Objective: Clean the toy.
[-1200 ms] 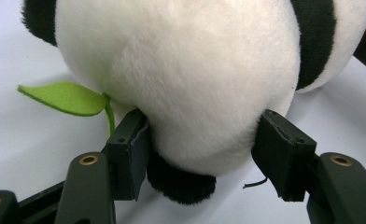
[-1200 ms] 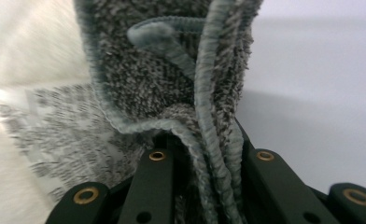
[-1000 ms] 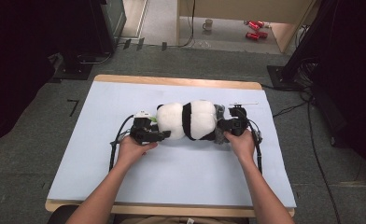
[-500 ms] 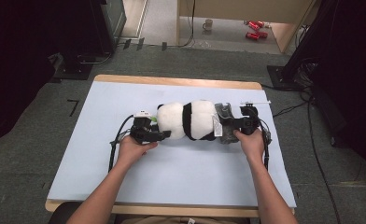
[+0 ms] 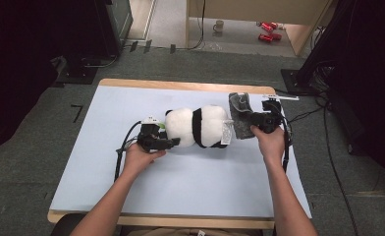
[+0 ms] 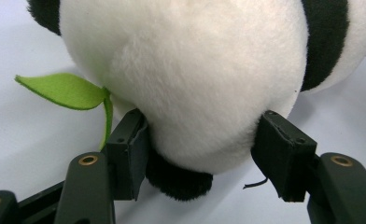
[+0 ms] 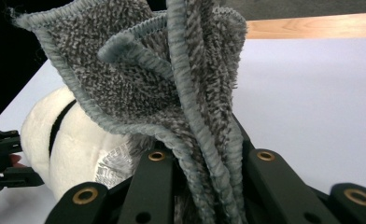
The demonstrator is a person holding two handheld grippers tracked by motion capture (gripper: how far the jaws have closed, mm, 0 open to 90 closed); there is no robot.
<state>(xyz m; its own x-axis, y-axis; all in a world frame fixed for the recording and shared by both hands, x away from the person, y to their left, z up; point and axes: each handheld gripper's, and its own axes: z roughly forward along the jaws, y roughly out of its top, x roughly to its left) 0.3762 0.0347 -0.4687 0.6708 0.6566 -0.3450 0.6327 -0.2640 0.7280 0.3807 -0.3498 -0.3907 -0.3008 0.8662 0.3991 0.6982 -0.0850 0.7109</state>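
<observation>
a plush panda (image 5: 198,127) is laid on its side across the middle of the pale blue table top, its long axis running left to right in the high view. its fur is white, with a black band round the middle and black patches at the ends. a green felt leaf (image 6: 64,90) is attached near one end, and a white sewn-in label is seen at the other. a grey terry cloth (image 5: 240,115) with a stitched grey-blue edge is held bunched and folded, raised just beside the panda's right end, its folds standing upward.
</observation>
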